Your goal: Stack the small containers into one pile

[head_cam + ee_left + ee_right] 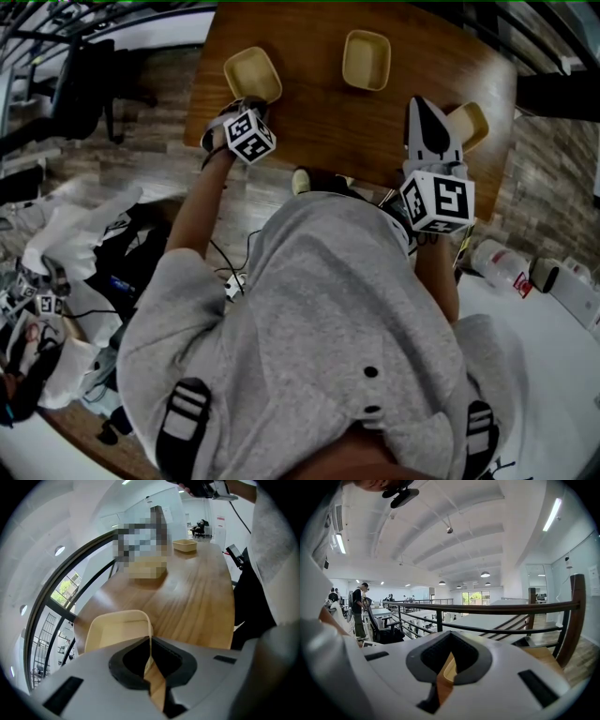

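Over wooden table (319, 131), gripper views alone show left claw (153, 672) clamping left container (115, 630), right claw (442, 681) clamping right container (450, 668).

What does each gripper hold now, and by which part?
Left gripper pinches the side wall of the left pale yellow plastic container; right gripper seems to pinch the rim of the right container.

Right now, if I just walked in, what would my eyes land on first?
Three little yellow tubs sit on a brown wooden table: the left container, the middle container near the far edge, and the right container. The left tongs are pinching the left container's thin wall. The right tongs look shut on the right container's rim.
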A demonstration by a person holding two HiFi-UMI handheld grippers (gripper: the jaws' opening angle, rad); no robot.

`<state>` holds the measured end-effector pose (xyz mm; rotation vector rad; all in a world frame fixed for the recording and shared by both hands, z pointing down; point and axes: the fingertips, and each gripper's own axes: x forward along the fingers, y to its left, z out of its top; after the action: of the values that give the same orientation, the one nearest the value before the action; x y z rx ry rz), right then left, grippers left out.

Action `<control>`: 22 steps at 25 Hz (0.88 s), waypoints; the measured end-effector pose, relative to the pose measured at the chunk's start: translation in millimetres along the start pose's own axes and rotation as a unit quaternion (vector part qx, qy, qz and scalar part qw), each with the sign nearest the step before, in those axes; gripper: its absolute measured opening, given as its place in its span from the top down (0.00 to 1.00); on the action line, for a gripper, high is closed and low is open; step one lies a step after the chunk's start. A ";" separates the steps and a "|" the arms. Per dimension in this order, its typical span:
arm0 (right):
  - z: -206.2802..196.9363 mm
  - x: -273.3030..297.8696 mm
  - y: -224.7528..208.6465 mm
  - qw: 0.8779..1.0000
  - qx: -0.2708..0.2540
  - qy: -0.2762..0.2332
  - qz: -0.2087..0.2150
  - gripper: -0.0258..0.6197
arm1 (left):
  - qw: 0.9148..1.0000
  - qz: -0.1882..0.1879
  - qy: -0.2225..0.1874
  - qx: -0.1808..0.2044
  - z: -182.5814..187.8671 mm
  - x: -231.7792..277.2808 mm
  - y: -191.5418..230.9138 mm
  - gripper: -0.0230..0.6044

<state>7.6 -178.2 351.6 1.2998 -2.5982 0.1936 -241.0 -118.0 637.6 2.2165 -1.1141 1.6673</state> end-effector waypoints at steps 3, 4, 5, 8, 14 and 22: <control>2.1 -1.4 -1.0 1.000 0.000 -0.004 -0.002 0.95 | 1.000 -0.001 0.005 0.006 -1.6 0.0 -1.1 0.92; 2.7 -1.8 -1.0 1.000 0.000 -0.005 -0.002 0.95 | 1.000 -0.001 0.006 0.007 -2.3 0.0 -1.0 0.92; 3.3 -2.2 -1.3 1.000 0.000 -0.006 -0.002 0.95 | 1.000 0.000 0.007 0.009 -2.3 -0.3 -0.4 0.93; 4.9 -4.5 -4.0 1.000 0.001 -0.007 -0.004 0.95 | 1.000 0.002 0.007 0.016 1.5 -2.5 3.3 0.93; 6.9 -11.8 -7.1 1.000 0.006 -0.011 -0.009 0.95 | 1.000 0.007 0.001 0.030 11.9 -11.0 9.5 0.93; 8.7 -22.3 -20.9 1.000 0.008 -0.018 -0.017 0.94 | 0.998 0.021 -0.003 0.059 34.6 -15.0 15.9 0.93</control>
<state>36.1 -175.4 337.7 1.3652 -2.6076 0.1864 -226.1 -140.6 606.9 2.2858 -1.0975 1.7885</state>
